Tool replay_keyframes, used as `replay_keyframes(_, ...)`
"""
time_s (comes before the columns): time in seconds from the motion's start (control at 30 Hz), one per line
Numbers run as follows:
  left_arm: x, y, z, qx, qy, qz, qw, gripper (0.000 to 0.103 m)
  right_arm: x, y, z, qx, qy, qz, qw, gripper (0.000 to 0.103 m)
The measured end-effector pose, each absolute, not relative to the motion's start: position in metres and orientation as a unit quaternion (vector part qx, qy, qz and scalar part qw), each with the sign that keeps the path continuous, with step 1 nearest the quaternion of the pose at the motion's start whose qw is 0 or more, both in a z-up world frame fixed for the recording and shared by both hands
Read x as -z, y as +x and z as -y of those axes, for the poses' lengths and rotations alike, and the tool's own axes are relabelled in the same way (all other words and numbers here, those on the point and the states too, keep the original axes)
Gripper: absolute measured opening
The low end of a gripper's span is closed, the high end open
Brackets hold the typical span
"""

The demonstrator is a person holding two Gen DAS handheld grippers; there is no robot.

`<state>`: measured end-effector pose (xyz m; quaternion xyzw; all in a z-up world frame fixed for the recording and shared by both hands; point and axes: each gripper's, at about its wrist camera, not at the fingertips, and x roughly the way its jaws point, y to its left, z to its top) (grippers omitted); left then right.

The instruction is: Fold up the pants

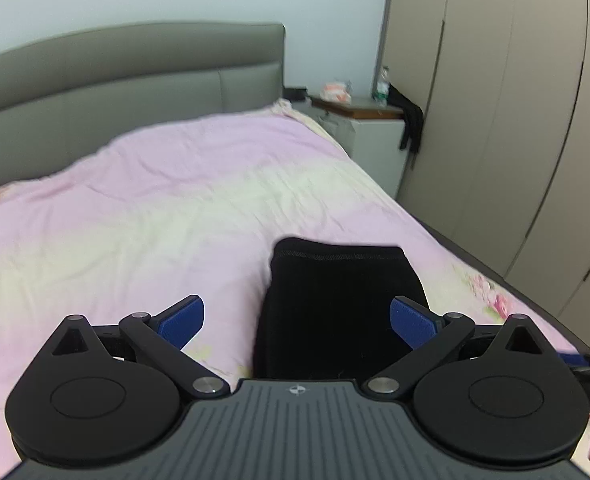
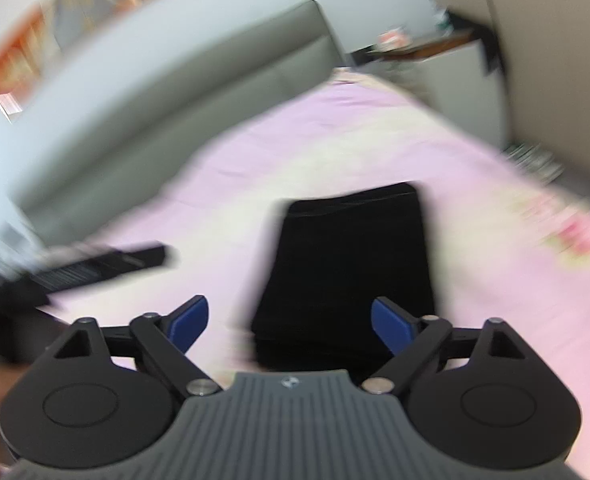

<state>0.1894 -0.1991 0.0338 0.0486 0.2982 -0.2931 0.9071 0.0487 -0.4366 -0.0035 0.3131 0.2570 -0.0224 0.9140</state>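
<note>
Fingers (image 1: 183, 322) both pairs spread wide, empty | pants (image 1: 339, 308) — black, folded compact rectangle

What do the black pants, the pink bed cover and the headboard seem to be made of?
The black pants: probably soft matte knit, with a stitched hem along the far edge. The pink bed cover: thin woven cloth, maybe cotton, finely wrinkled and without shine. The headboard: grey padded upholstery, likely leather or imitation, smooth with faint sheen and seams.
</note>
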Motion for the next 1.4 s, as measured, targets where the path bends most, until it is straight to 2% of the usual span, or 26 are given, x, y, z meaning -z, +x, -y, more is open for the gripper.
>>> replay_keyframes(0.07, -0.047, 0.181, 0.193, 0.273, 0.062, -0.301, 0.912, 0.103, -0.004, 0.031, 0.439, -0.022, 0.411, -0.221, 0.884, 0.094)
replay_keyframes(0.13, -0.049, 0.167, 0.197, 0.253, 0.11, -0.308, 0.91, 0.103, -0.012, 0.013, 0.432, 0.013, 0.422, -0.2, 0.884, 0.095)
replay_keyframes(0.23, -0.044, 0.138, 0.205, 0.229, 0.168, -0.289, 0.914, 0.103, -0.028, -0.014, 0.405, 0.123, 0.324, -0.17, 0.923, 0.098)
replay_keyframes(0.37, -0.036, 0.121, 0.209, 0.256, 0.155, -0.291, 0.909, 0.103, -0.032, -0.033, 0.369, 0.169, 0.214, -0.16, 0.949, 0.098)
replay_keyframes(0.6, -0.019, 0.12, 0.209, 0.25, 0.142, -0.341, 0.895, 0.103, -0.017, -0.018, 0.351, 0.287, 0.117, -0.206, 0.928, 0.098)
replay_keyframes(0.77, -0.014, 0.111, 0.207, 0.254, 0.145, -0.35, 0.89, 0.103, -0.009, -0.008, 0.355, 0.287, 0.155, -0.275, 0.905, 0.098)
replay_keyframes(1.4, -0.014, 0.107, 0.208, 0.245, 0.153, -0.353, 0.89, 0.103, -0.012, 0.002, 0.346, 0.303, 0.152, -0.309, 0.889, 0.098)
